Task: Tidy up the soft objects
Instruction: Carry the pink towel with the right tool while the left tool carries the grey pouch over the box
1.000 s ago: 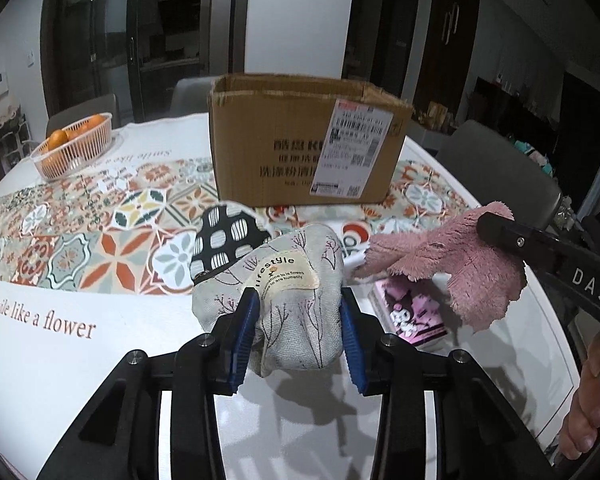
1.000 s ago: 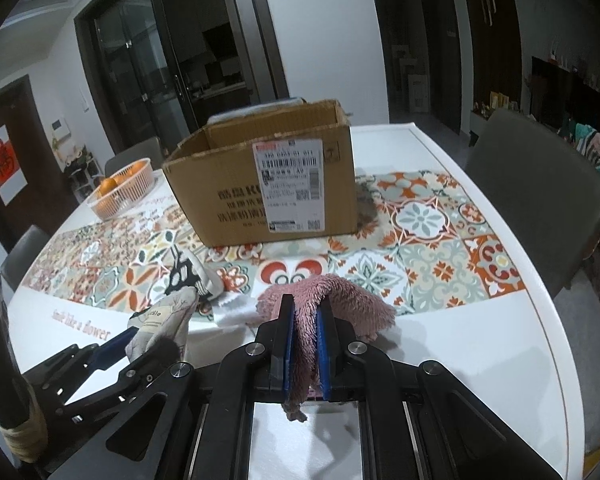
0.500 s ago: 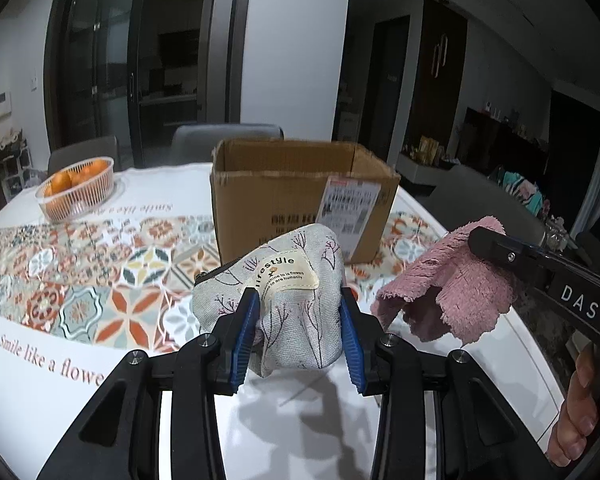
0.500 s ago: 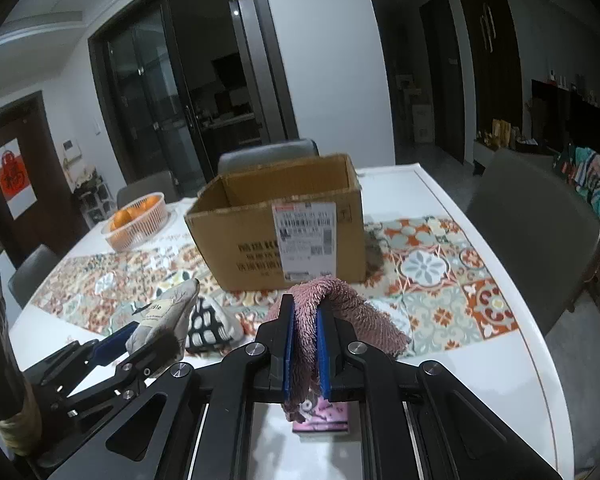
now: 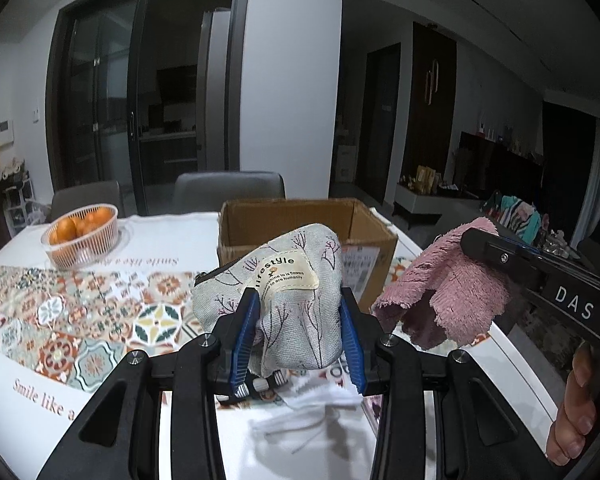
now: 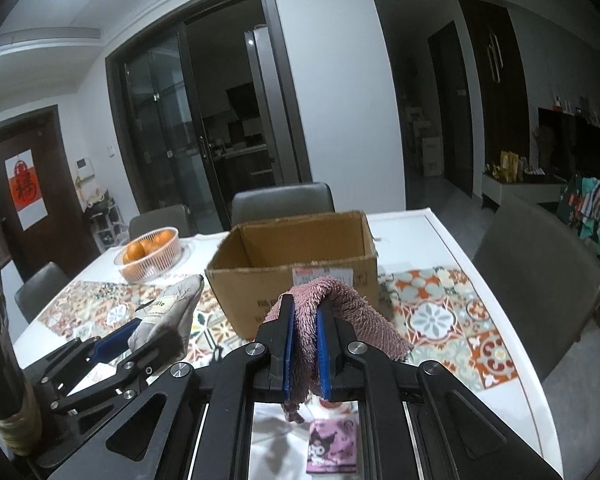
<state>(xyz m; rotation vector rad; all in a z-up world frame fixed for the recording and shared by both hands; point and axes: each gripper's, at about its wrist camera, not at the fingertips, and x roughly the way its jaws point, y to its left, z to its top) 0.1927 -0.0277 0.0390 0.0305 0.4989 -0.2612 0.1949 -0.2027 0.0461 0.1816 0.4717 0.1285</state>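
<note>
A grey fabric pouch, printed with bare branches and bearing a cream "lifestyle" label, is gripped between the blue pads of the left claw and held up off the surface. Its lower end is hidden behind the claw's frame. A pink shaggy cloth is pinched tightly in the right claw, draped over both fingers, with a frayed end hanging below. In the left wrist view the same cloth is seen beside the pouch, its far edge covered by the right claw's black body.

An open cardboard box stands on the patterned cloth beyond both claws; its interior cannot be made out, and its shipping label is mostly blocked. A basket of oranges sits well to the left. A small pink packet with a cartoon figure lies under the right claw, and blurred white material lies under the left.
</note>
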